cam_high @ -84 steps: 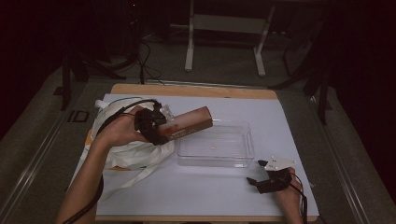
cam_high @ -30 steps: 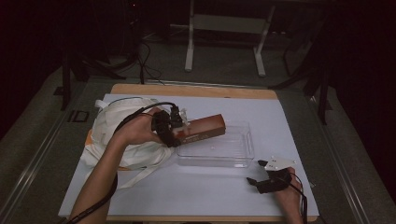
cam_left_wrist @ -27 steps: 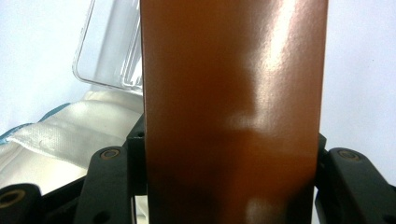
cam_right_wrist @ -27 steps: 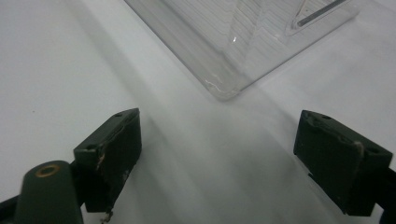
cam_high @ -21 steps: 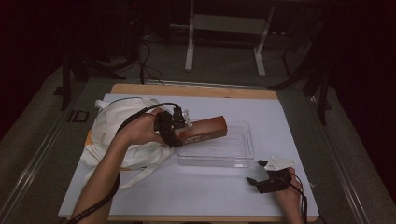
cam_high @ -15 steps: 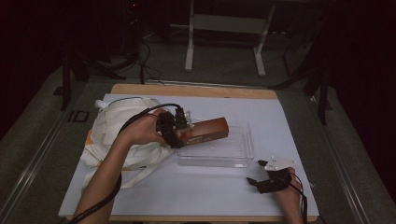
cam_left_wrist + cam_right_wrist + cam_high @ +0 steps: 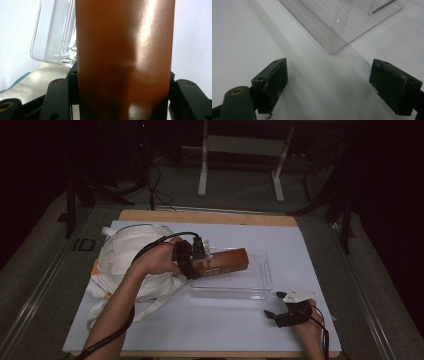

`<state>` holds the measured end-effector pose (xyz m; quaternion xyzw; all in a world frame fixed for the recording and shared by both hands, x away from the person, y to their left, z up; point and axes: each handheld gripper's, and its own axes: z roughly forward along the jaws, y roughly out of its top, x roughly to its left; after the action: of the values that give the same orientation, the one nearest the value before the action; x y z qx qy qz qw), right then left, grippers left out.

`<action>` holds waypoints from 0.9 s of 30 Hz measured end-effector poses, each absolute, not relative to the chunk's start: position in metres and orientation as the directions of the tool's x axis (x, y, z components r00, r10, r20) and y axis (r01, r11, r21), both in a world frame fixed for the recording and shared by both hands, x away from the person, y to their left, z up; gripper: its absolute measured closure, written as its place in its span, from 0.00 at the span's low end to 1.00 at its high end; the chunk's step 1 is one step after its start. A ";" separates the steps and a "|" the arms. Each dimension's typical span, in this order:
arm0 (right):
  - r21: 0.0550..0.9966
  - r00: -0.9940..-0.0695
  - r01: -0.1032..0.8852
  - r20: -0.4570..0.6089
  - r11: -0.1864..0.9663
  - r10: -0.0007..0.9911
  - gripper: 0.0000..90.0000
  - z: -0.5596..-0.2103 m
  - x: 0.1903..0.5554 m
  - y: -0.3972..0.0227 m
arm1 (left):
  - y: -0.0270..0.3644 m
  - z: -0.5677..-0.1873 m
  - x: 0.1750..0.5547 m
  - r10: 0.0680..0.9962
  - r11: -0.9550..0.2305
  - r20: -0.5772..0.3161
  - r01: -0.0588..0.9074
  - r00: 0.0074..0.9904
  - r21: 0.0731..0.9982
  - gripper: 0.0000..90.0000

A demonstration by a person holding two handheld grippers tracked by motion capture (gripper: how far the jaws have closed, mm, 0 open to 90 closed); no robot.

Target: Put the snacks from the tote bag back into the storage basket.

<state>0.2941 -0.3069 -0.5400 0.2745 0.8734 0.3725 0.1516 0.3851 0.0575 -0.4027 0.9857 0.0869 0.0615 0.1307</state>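
Brown box [image 7: 227,261] lower; label seemingly unreadable

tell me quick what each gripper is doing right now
left gripper: shut on the brown box, over the clear tray.
right gripper: open, holding nothing.

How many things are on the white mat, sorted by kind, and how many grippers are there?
Brown boxes: 1, the brown box held over the tray in the left gripper
Clear plastic trays: 1, the clear tray
White cloth bags: 1, the cloth bag
Grippers: 2, with the right gripper resting open near the tray
Total: 5
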 end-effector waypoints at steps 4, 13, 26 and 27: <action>0.734 -0.803 0.366 -0.061 0.572 0.593 0.17 -0.540 0.294 -0.307 | 0.055 -0.403 0.385 0.175 -0.953 0.096 0.145 0.980 0.266 0.48; 0.734 -0.804 0.367 -0.059 0.571 0.592 0.17 -0.540 0.294 -0.307 | 0.052 -0.407 0.385 0.151 -0.956 0.098 0.120 0.984 0.268 0.48; 0.733 -0.804 0.367 -0.059 0.572 0.592 0.17 -0.540 0.294 -0.307 | 0.047 -0.414 0.385 0.121 -0.961 0.099 0.092 0.988 0.259 0.48; 0.733 -0.804 0.367 -0.059 0.572 0.592 0.17 -0.540 0.294 -0.307 | 0.046 -0.414 0.385 0.118 -0.962 0.099 0.089 0.988 0.256 0.48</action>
<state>0.2944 -0.3071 -0.5401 0.2744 0.8738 0.3722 0.1507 0.3850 0.0464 -0.4140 0.9890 0.0522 0.0566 0.1267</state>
